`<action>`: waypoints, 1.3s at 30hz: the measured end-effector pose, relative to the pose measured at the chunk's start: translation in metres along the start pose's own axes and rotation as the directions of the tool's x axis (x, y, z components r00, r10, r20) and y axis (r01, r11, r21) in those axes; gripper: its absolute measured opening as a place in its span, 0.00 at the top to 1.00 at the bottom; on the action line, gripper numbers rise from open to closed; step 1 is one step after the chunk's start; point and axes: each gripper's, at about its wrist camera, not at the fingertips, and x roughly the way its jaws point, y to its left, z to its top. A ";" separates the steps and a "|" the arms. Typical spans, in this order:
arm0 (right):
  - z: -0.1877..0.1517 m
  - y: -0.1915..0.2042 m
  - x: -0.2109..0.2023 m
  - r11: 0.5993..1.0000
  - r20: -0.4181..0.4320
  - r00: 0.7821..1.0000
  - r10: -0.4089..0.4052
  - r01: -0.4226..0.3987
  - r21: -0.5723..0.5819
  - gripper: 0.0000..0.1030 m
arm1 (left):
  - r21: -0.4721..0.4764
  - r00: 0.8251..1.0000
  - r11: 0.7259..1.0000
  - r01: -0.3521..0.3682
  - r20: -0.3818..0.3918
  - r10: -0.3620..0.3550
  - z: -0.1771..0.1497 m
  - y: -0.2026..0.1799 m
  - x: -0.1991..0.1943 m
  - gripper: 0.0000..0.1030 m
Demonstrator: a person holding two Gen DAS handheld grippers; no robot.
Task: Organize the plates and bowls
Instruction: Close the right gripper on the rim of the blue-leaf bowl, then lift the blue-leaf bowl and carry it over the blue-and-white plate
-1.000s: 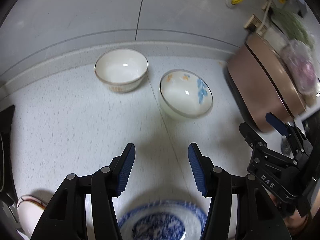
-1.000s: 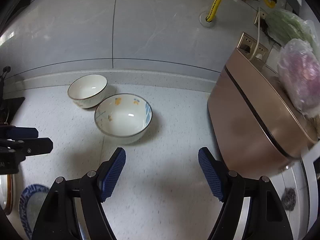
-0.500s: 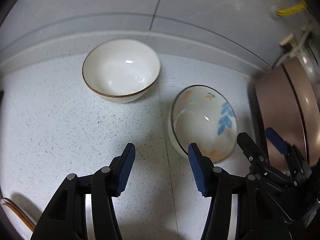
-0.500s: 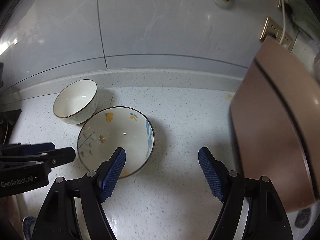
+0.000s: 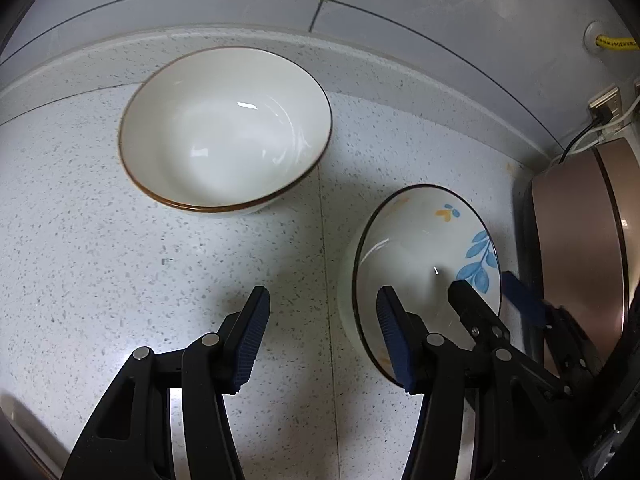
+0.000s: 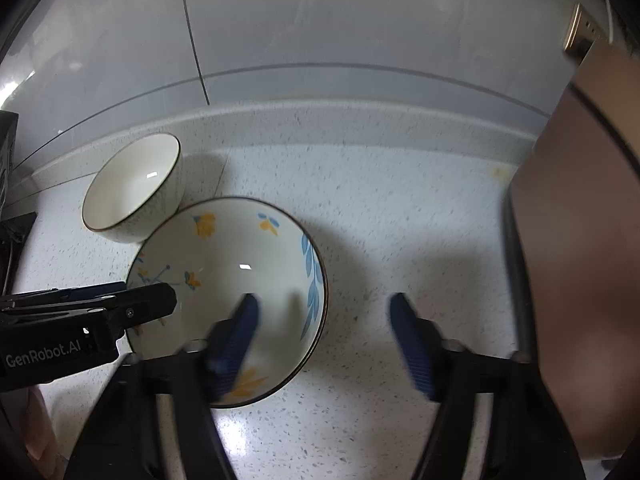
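Note:
A white bowl with a gold rim [image 5: 224, 128] [image 6: 132, 184] stands near the wall. Right of it and close beside it sits a flowered bowl [image 5: 428, 248] [image 6: 232, 256] with blue leaves and yellow blossoms. My left gripper [image 5: 324, 332] [image 6: 168, 300] is open, low over the counter; its right finger overlaps the flowered bowl's left rim. My right gripper [image 6: 324, 336] [image 5: 496, 300] straddles that bowl's right rim, one finger inside and one outside. Its jaws are closing, blurred, and the pads do not press on the rim.
A brown appliance [image 5: 580, 260] [image 6: 580, 240] stands close on the right of the flowered bowl. The speckled white counter [image 5: 100, 260] meets a grey tiled wall behind the bowls. A wall socket [image 5: 604, 104] and a yellow hose [image 5: 616, 42] are at the far right.
Both grippers have come down and forward onto the bowls, which now look much larger. The right jaws have narrowed around the flowered bowl's rim. The blue patterned plate has left the left view.

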 end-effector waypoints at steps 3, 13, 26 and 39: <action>-0.002 -0.004 0.008 1.000 -0.017 1.000 0.010 -0.010 0.011 0.58 | 0.013 1.000 1.000 0.000 -0.006 0.000 -0.001 -0.006 0.004 0.53; 0.001 -0.001 0.024 0.999 -0.037 0.999 0.040 -0.040 0.002 0.77 | 0.019 1.000 1.000 0.002 -0.017 -0.001 0.003 -0.012 0.015 0.57; -0.007 -0.004 0.011 0.998 -0.041 0.998 0.052 -0.051 0.027 0.87 | 0.056 0.999 0.998 0.037 -0.034 -0.035 0.006 -0.032 0.029 0.80; -0.009 -0.004 0.008 0.998 -0.048 0.997 0.061 -0.060 0.029 0.88 | 0.072 0.998 0.996 0.050 -0.037 -0.048 0.008 -0.041 0.032 0.89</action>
